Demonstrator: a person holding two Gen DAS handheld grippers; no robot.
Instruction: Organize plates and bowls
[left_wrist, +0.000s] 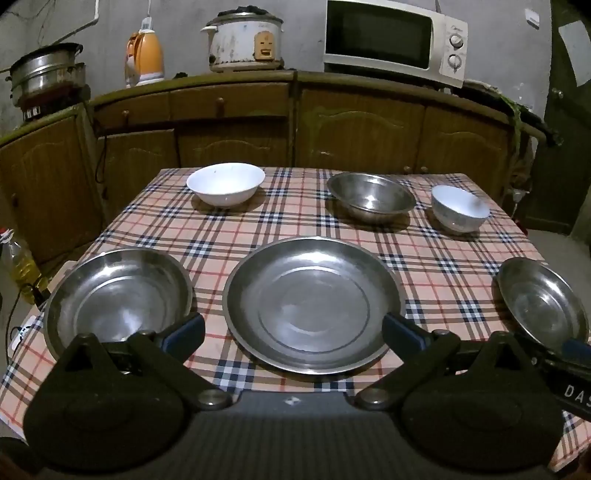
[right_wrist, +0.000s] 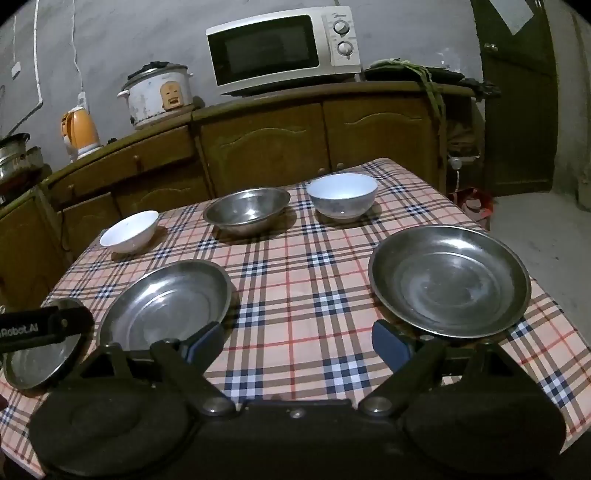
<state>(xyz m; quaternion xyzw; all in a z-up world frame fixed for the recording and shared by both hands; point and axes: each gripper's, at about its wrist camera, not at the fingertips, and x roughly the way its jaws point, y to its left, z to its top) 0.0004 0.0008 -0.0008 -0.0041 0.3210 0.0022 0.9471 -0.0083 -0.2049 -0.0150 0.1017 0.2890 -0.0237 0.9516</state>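
Observation:
Three steel plates lie along the near side of the checked table: a left plate (left_wrist: 118, 295), a large middle plate (left_wrist: 312, 304) and a right plate (left_wrist: 541, 302). Behind them stand a wide white bowl (left_wrist: 226, 183), a steel bowl (left_wrist: 371, 197) and a small white bowl (left_wrist: 460, 208). My left gripper (left_wrist: 293, 332) is open and empty, low over the middle plate's near rim. My right gripper (right_wrist: 297, 341) is open and empty over bare cloth between the middle plate (right_wrist: 168, 304) and the right plate (right_wrist: 448, 280).
The tablecloth (left_wrist: 295, 221) ends at the table's edges left and right. Wooden cabinets (left_wrist: 236, 122) stand behind, with a rice cooker (left_wrist: 243, 40), a microwave (left_wrist: 395, 40), an orange kettle (left_wrist: 146, 59) and steel pots (left_wrist: 48, 74). An oil bottle (left_wrist: 18, 262) stands at the left.

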